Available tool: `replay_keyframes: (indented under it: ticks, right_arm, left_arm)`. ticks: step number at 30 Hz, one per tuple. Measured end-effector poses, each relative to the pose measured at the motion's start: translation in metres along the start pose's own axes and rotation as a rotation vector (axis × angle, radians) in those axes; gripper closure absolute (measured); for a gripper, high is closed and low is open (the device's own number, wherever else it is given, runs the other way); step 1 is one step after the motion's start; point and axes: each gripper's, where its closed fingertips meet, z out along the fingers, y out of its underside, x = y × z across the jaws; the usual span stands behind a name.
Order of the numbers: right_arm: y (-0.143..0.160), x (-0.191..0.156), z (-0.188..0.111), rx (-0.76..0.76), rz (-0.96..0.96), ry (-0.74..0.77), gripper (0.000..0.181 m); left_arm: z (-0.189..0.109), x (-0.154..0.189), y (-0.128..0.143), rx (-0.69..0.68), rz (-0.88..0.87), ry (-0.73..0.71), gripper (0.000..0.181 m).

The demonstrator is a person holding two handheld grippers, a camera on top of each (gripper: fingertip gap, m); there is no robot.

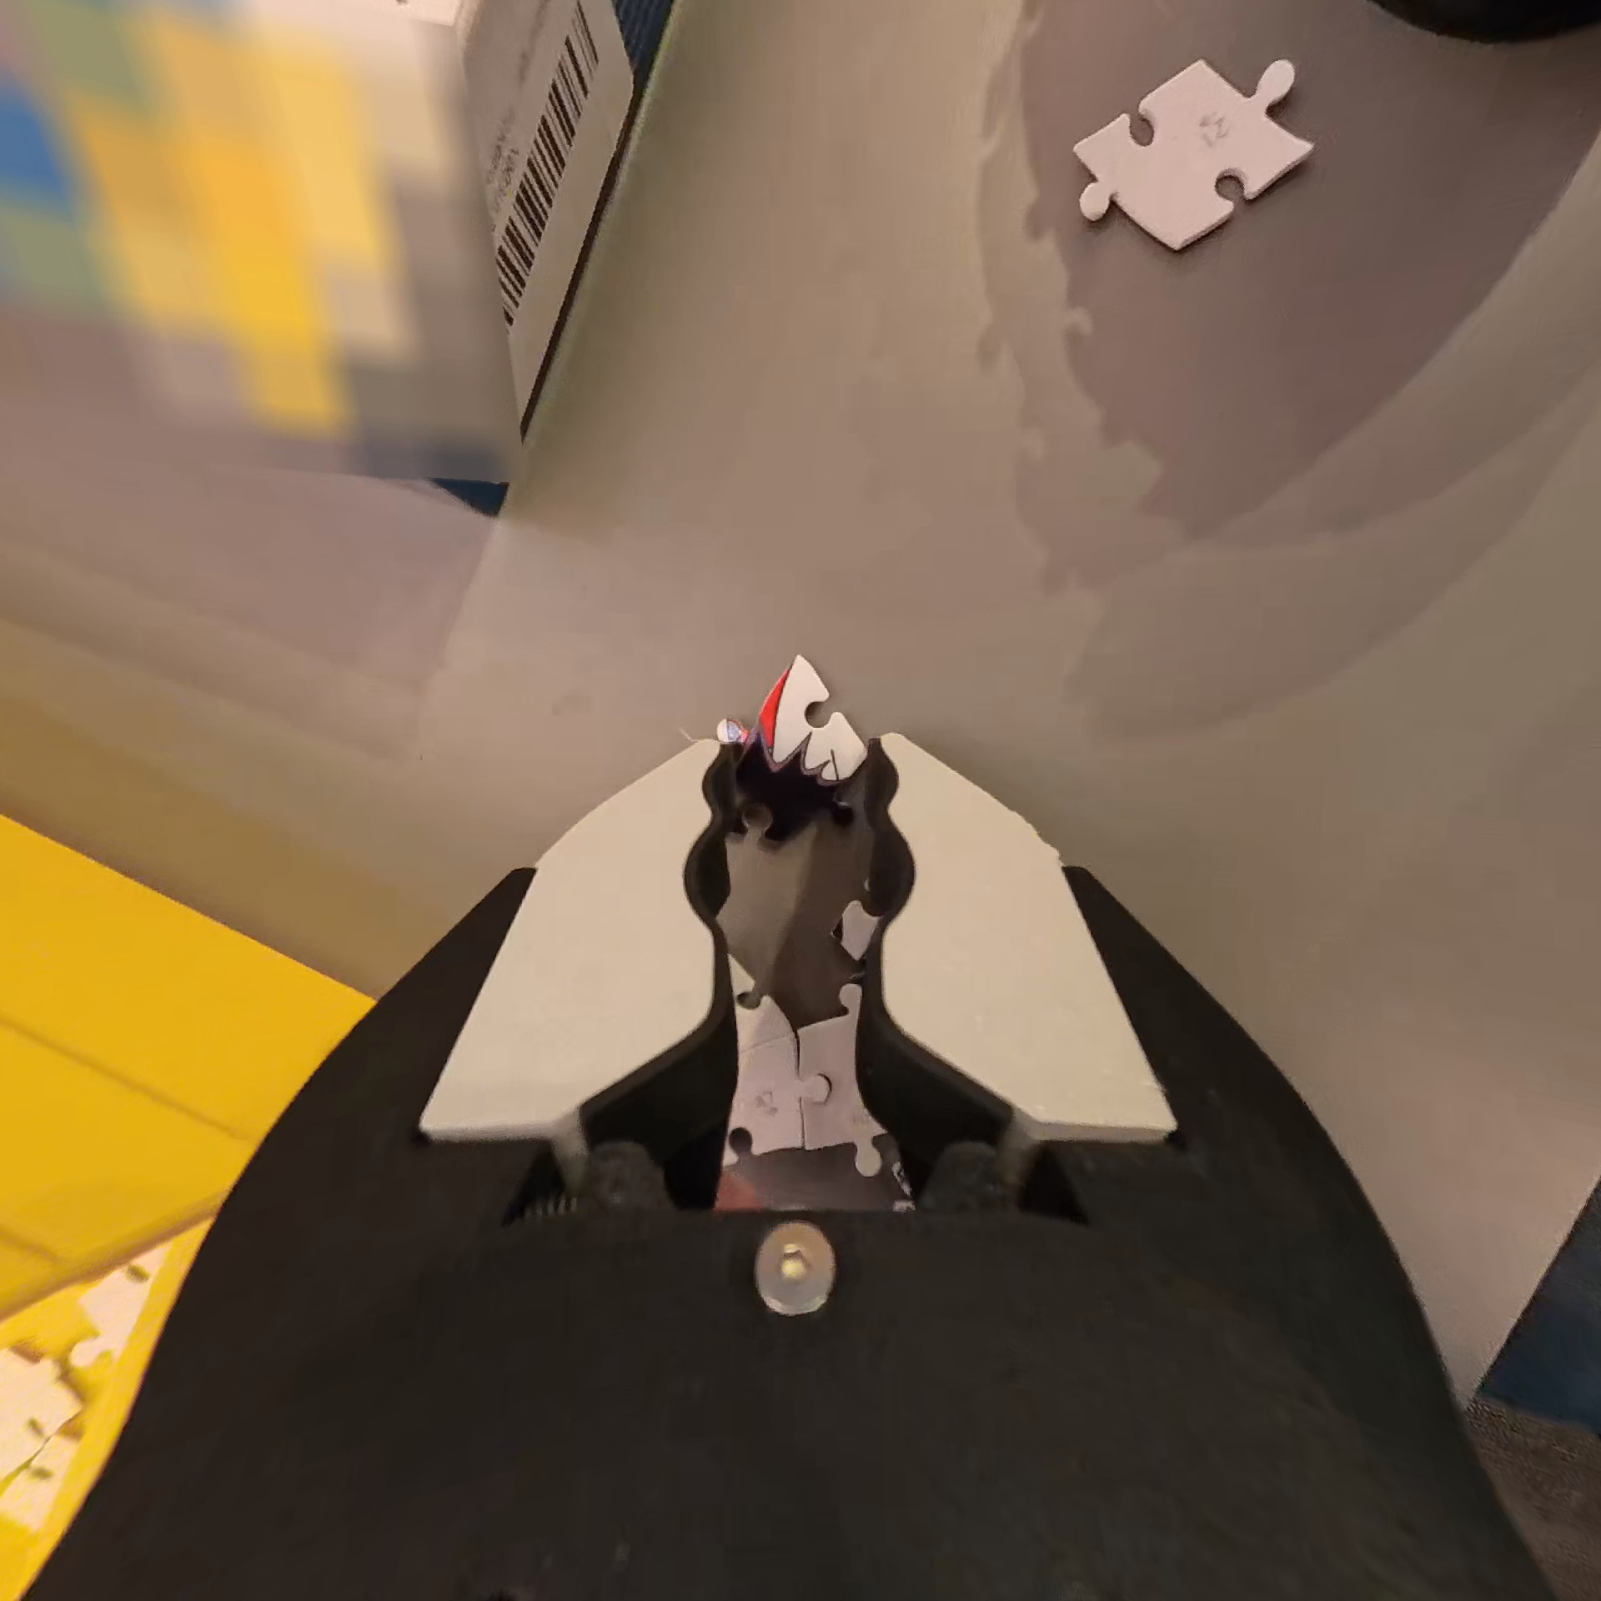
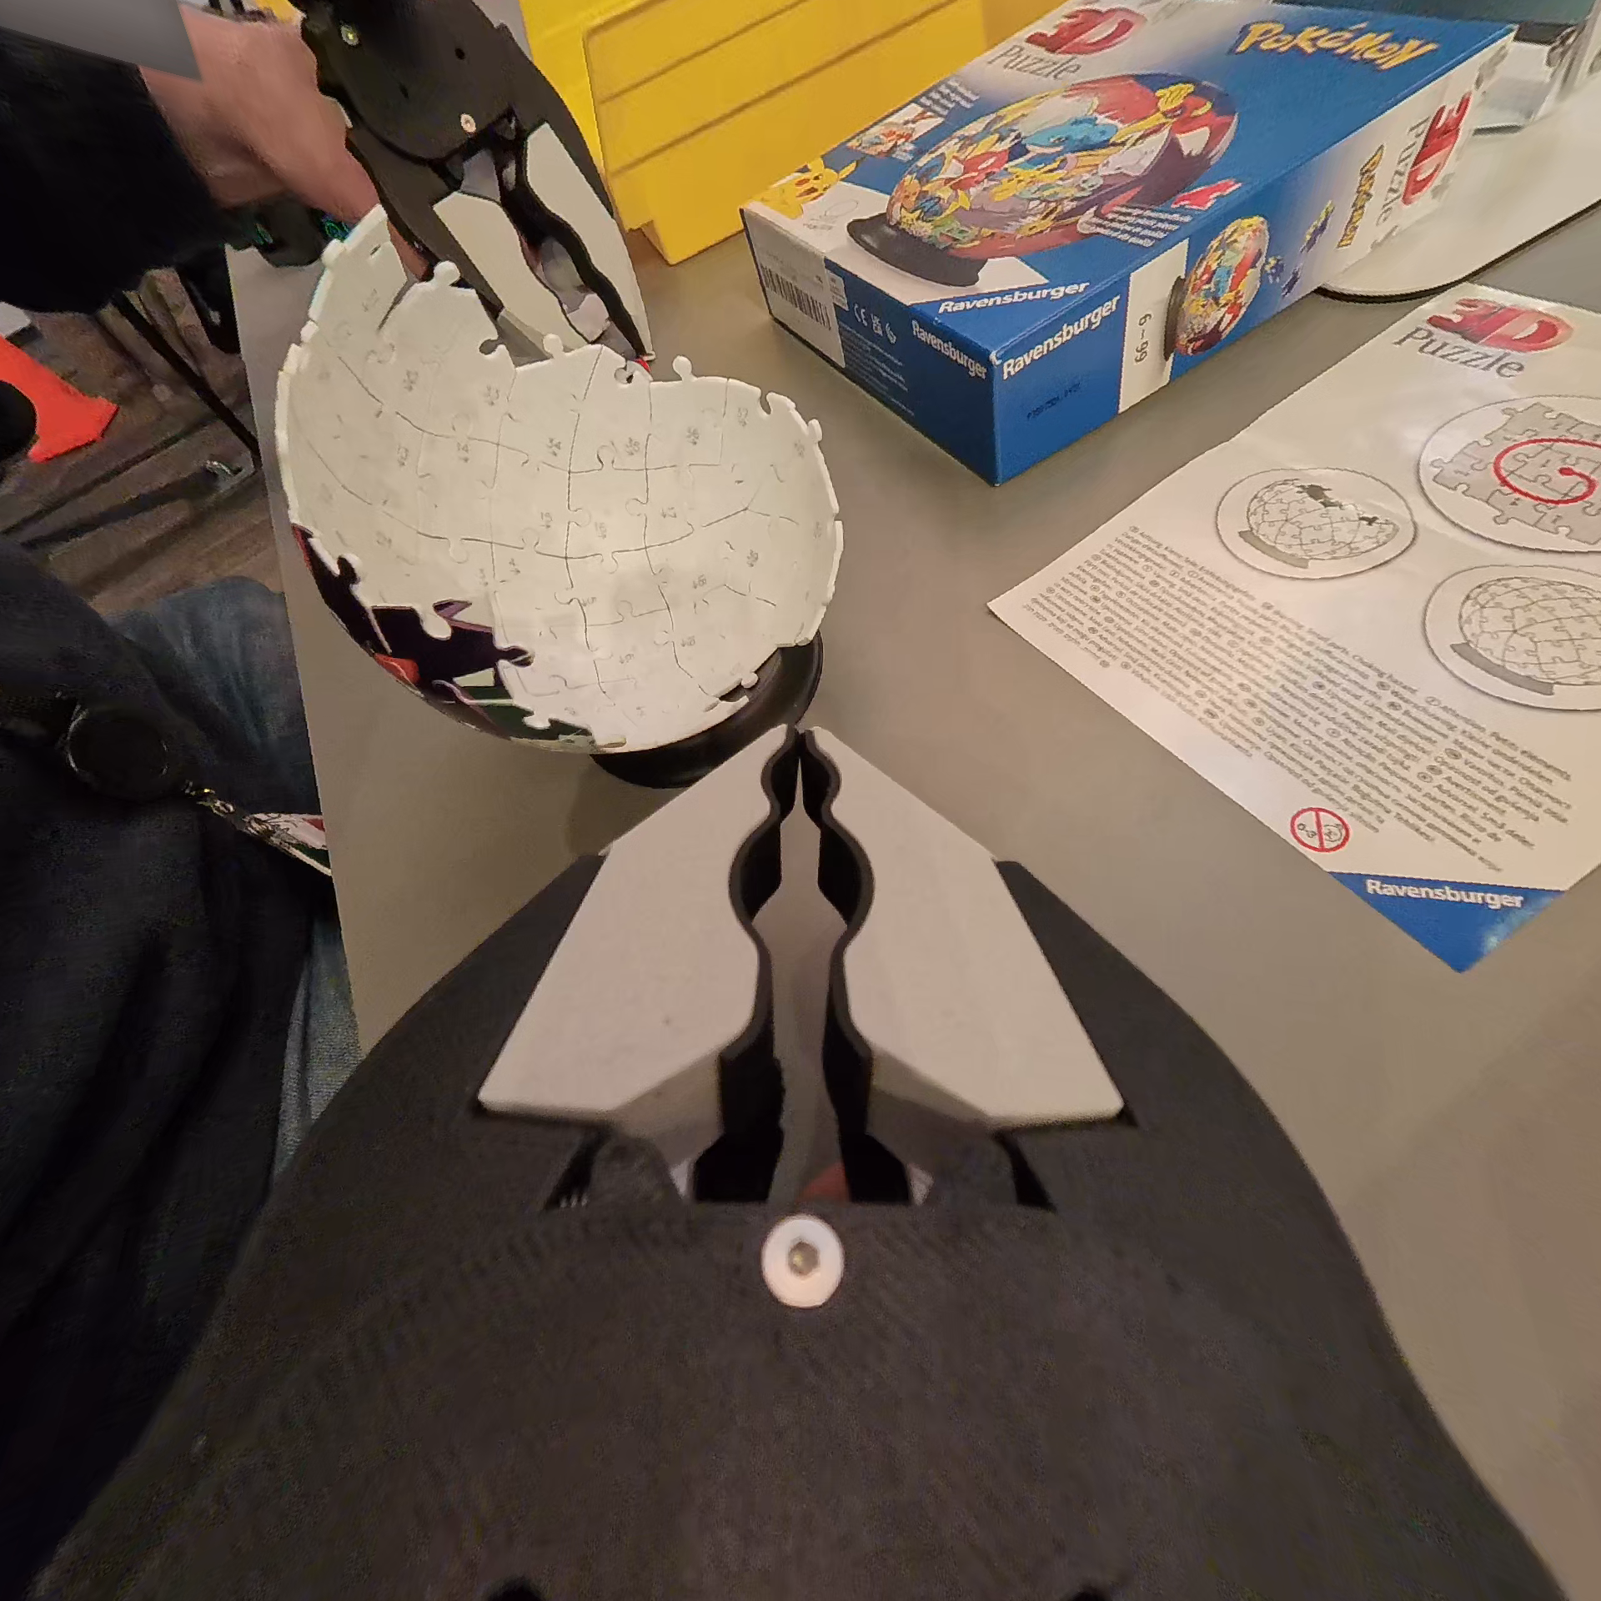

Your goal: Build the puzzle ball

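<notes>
Item: half-built puzzle ball (image 2: 554,537), a white-lined bowl of joined pieces, tilted on its black stand (image 2: 736,736) at the near edge of the grey table (image 2: 1040,780).

Left gripper (image 1: 797,762): we hold it closed on the ball's upper rim, fingers either side of the wall, steadying it; a piece edge shows just past the tips.

Right gripper (image 2: 799,745): we hold it nearly closed with nothing in it, tips just beside the stand.

Loose piece (image 1: 1191,156): white side up on the table, well apart from the ball.

Also present: puzzle box (image 2: 1083,286), instruction sheet (image 2: 1386,606), yellow bin (image 2: 780,113).

Step in hand, as we judge it: bracing the shell between placements. Next move likely calls for the right gripper to open, fetch the loose piece and press it into the rim.
</notes>
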Motion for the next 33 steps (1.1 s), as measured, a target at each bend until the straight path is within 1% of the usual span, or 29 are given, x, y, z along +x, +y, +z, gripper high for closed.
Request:
replay_keyframes:
  ticks: [3, 4, 6, 7, 8, 10, 12, 13, 15, 16, 20, 25, 29, 32, 33]
  right_arm:
    - [-0.001, 0.001, -0.002, 0.011, 0.003, 0.002, 0.181]
    - [-0.001, 0.002, -0.003, 0.013, 0.003, 0.001, 0.181]
    - [-0.002, 0.002, -0.002, 0.016, 0.001, 0.000, 0.181]
    - [-0.002, 0.002, -0.002, 0.017, 0.000, -0.002, 0.181]
    - [-0.002, 0.001, -0.002, 0.019, -0.001, -0.004, 0.181]
    - [-0.004, -0.001, -0.002, 0.023, -0.005, -0.009, 0.181]
    - [-0.008, -0.004, -0.004, 0.033, -0.011, -0.012, 0.181]
    - [-0.012, -0.005, -0.005, 0.041, -0.015, -0.012, 0.181]
    - [-0.020, -0.007, -0.008, 0.058, -0.027, -0.009, 0.181]
    - [-0.025, -0.007, -0.009, 0.064, -0.039, 0.000, 0.181]
    - [-0.057, -0.011, -0.018, 0.107, -0.117, 0.038, 0.181]
    - [-0.107, -0.035, -0.022, 0.171, -0.255, 0.034, 0.177]
    - [-0.140, -0.060, -0.014, 0.187, -0.340, -0.005, 0.172]
    - [-0.160, -0.087, -0.005, 0.211, -0.411, -0.053, 0.167]
    - [-0.166, -0.099, 0.000, 0.218, -0.439, -0.074, 0.165]
  left_arm:
    - [-0.002, 0.003, 0.002, 0.001, -0.012, 0.020, 0.153]
    - [-0.003, 0.008, -0.002, 0.023, -0.036, 0.055, 0.153]
    - [-0.008, 0.022, -0.018, 0.111, -0.099, 0.149, 0.153]
    - [-0.012, 0.031, -0.031, 0.181, -0.145, 0.222, 0.153]
    - [-0.019, 0.043, -0.048, 0.278, -0.199, 0.318, 0.153]
    - [-0.047, 0.056, -0.085, 0.556, -0.304, 0.505, 0.153]
    - [-0.097, 0.059, -0.115, 0.888, -0.440, 0.756, 0.154]
    - [-0.116, 0.056, -0.122, 1.001, -0.482, 0.830, 0.154]
    - [-0.136, 0.050, -0.127, 1.129, -0.496, 0.864, 0.154]
    - [-0.143, 0.049, -0.129, 1.169, -0.513, 0.898, 0.154]
    - [-0.155, 0.046, -0.135, 1.249, -0.527, 0.925, 0.154]
    - [-0.164, 0.050, -0.142, 1.265, -0.502, 0.960, 0.154]
    - [-0.169, 0.060, -0.148, 1.248, -0.471, 0.990, 0.154]
    - [-0.169, 0.077, -0.151, 1.193, -0.438, 1.002, 0.154]
    - [-0.168, 0.089, -0.152, 1.152, -0.409, 1.009, 0.154]
